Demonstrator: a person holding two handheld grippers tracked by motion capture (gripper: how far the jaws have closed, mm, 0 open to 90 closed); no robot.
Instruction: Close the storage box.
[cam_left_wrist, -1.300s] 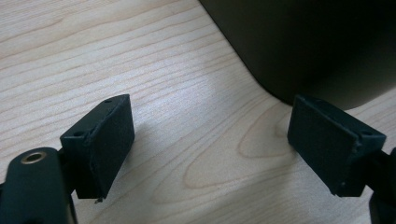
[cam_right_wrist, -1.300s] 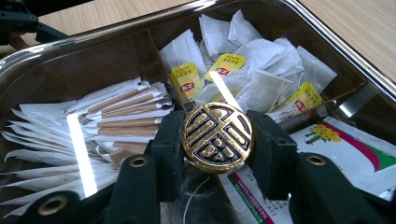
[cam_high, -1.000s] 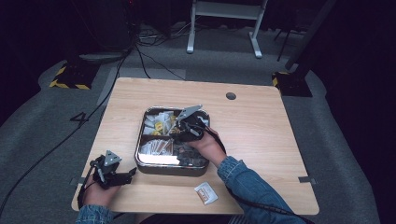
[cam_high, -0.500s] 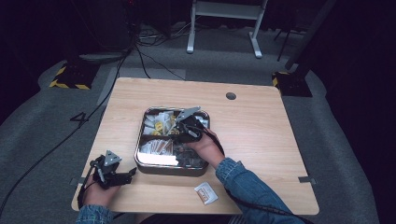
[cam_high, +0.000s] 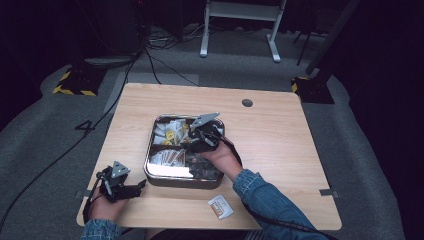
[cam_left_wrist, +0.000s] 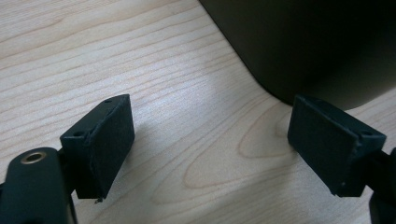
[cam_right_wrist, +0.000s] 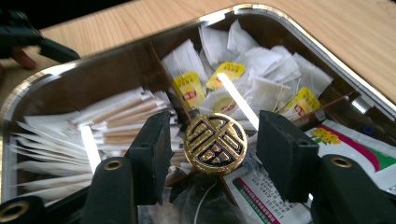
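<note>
Right gripper view: right gripper (cam_right_wrist: 212, 147) jaws just opened, standing apart either side of gold-black knob (cam_right_wrist: 215, 143); knob looks hard, glossy, slippery — grip across round rim

Thing: a round gold-and-black knob (cam_right_wrist: 215, 143) with a patterned face.
Pose: upright, face turned toward the right gripper view.
Place: in the middle of a metal tray (cam_right_wrist: 299, 35), where the dividers meet, among tea bags and packets.
</note>
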